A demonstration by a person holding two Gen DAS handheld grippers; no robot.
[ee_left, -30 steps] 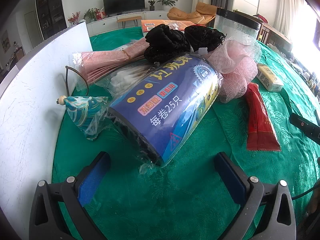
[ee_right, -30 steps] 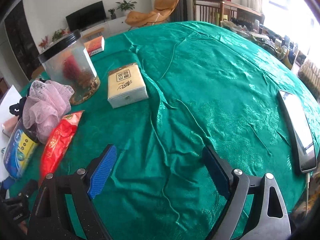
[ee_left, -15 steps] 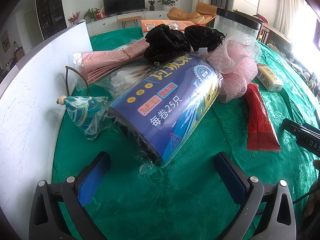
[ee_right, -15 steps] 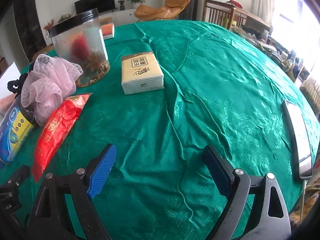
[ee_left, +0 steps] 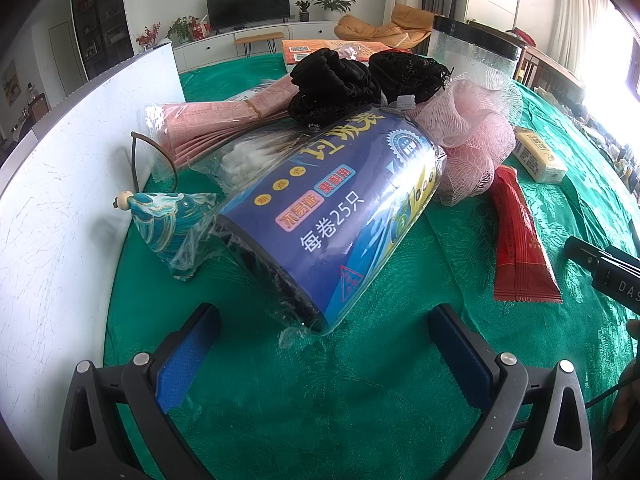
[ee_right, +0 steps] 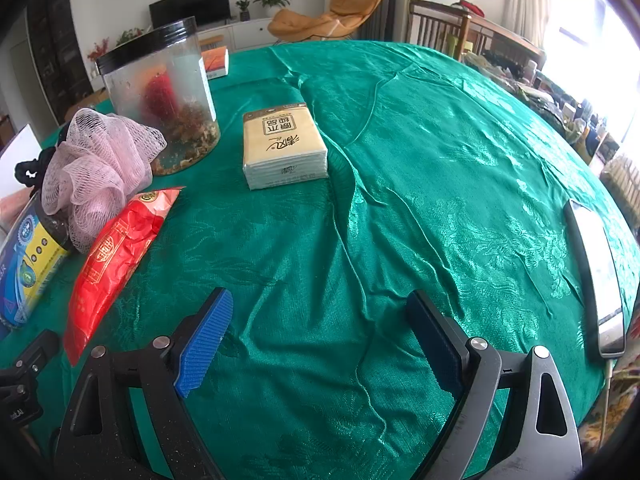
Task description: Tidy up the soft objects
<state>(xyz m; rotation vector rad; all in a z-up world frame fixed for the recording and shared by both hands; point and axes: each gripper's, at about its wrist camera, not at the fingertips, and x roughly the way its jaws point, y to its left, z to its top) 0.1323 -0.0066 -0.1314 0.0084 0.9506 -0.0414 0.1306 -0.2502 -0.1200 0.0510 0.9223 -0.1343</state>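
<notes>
My left gripper (ee_left: pixel 320 344) is open and empty just in front of a blue roll of bin bags (ee_left: pixel 336 216) lying on the green cloth. Behind it lie a pink mesh sponge (ee_left: pixel 472 136), black fabric pieces (ee_left: pixel 332 84), a pack of pink masks (ee_left: pixel 216 120), a bag of cotton swabs (ee_left: pixel 248 156) and a teal pouch (ee_left: pixel 168 216). A red packet (ee_left: pixel 516 240) lies to the right. My right gripper (ee_right: pixel 320 336) is open and empty above bare cloth, with the tissue pack (ee_right: pixel 284 148), the red packet (ee_right: pixel 112 256) and the sponge (ee_right: pixel 96 164) ahead.
A white board (ee_left: pixel 60 208) stands along the left. A clear jar with a black lid (ee_right: pixel 160 96) stands behind the sponge. A phone (ee_right: pixel 596 276) lies at the right table edge. An orange box (ee_left: pixel 320 46) lies at the back.
The right gripper has turned and moved left, bringing the jar, tissue pack and red packet closer to centre. Its body has come further into the left wrist view. The left gripper has not moved.
</notes>
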